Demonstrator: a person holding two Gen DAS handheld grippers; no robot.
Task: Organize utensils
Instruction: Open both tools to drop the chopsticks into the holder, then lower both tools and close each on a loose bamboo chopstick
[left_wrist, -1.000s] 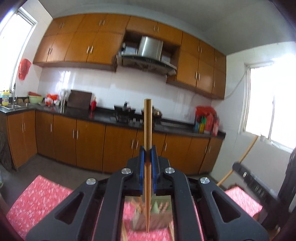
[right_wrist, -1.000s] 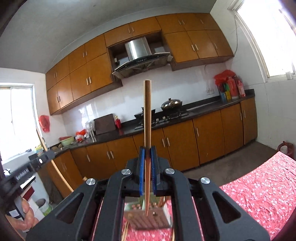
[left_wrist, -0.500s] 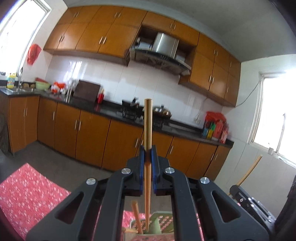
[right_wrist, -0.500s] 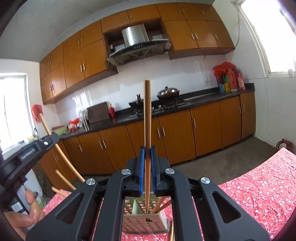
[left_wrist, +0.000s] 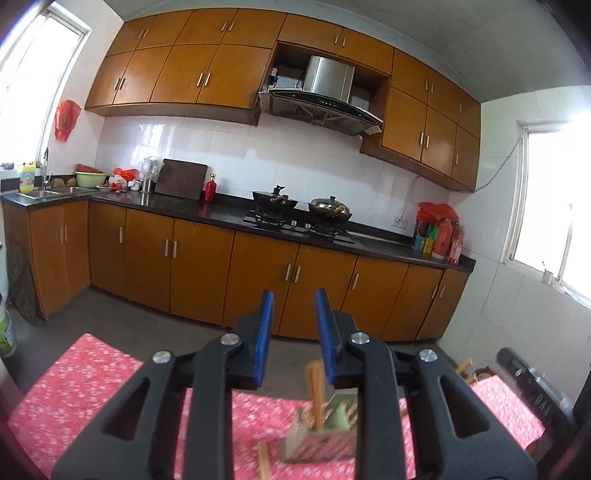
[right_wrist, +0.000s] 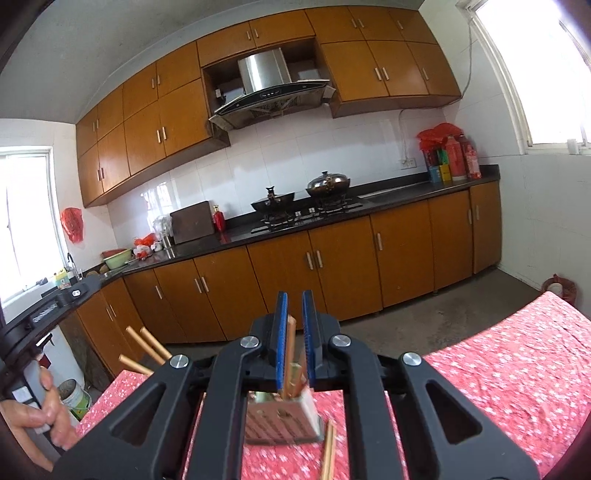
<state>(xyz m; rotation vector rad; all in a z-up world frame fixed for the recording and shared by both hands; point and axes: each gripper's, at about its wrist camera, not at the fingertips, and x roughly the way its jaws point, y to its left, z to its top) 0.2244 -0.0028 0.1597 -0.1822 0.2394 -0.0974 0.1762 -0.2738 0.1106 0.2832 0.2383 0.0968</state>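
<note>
A pale green perforated utensil holder (left_wrist: 325, 432) stands on the red flowered tablecloth (left_wrist: 92, 384), with wooden chopsticks (left_wrist: 316, 391) standing in it. My left gripper (left_wrist: 293, 332) is open and empty above it. In the right wrist view the holder (right_wrist: 280, 421) sits below my right gripper (right_wrist: 293, 332), whose jaws are slightly apart; a chopstick (right_wrist: 290, 354) stands loose between them, down in the holder. Several chopstick ends (right_wrist: 147, 347) stick out at the left. A loose chopstick (right_wrist: 328, 446) lies on the cloth beside the holder.
Another chopstick (left_wrist: 264, 461) lies on the cloth left of the holder. The other gripper's black body (left_wrist: 532, 384) is at the right of the left wrist view. A hand (right_wrist: 44, 413) shows at lower left of the right wrist view. Kitchen cabinets (left_wrist: 258, 273) stand beyond the table.
Both grippers opened and released their chopsticks, which dropped into the holder. Both grippers have risen, so the holder sits lower in view.
</note>
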